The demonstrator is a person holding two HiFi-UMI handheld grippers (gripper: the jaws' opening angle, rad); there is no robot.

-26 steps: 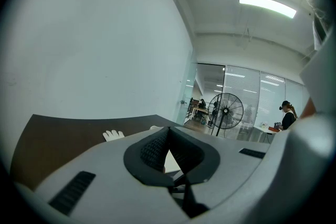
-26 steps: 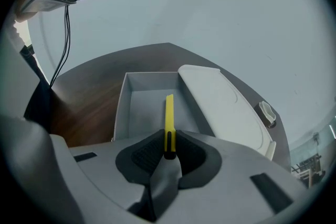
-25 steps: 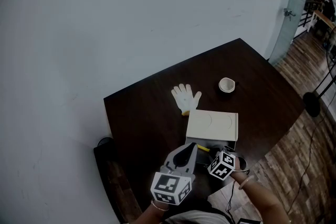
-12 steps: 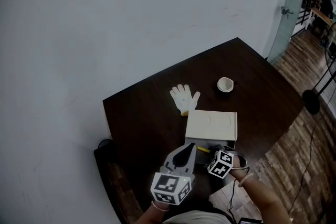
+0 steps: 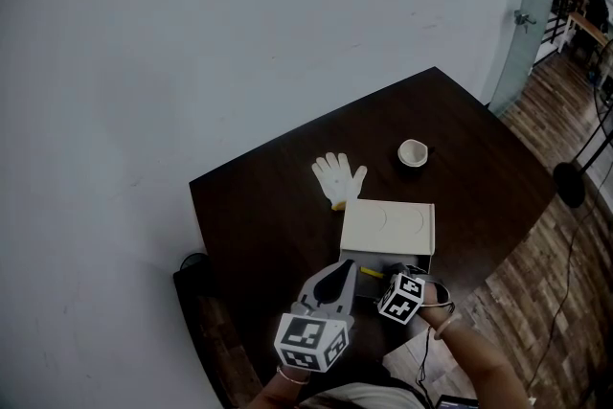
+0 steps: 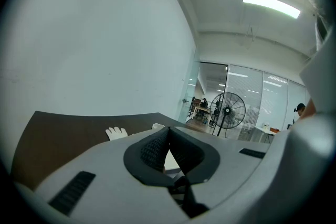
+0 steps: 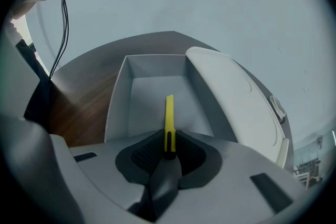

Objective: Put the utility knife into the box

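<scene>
Your right gripper (image 7: 169, 145) is gripping the slim yellow utility knife (image 7: 169, 122) by its near end, with the jaws closed on its flat sides. It is hovering just over the near wall of the open white rectangular box (image 7: 118, 107), so the knife is not yet lying in the box. I cannot tell if its front end is touching the box floor.

Your left gripper (image 6: 167, 134) is waiting to the left of the right one, with its jaws pressed together and nothing between them.

To do this step well, I would be lowering the right gripper slowly until the knife is resting on the box floor, and opening the jaws only then. The white lid (image 7: 231, 97) is standing open to the right of this gripper, so you should be staying away from it.

The long axis of the knife is running straight ahead along the jaws, parallel to the box side walls. Its free end is pointing away from the gripper, towards the far wall.
</scene>
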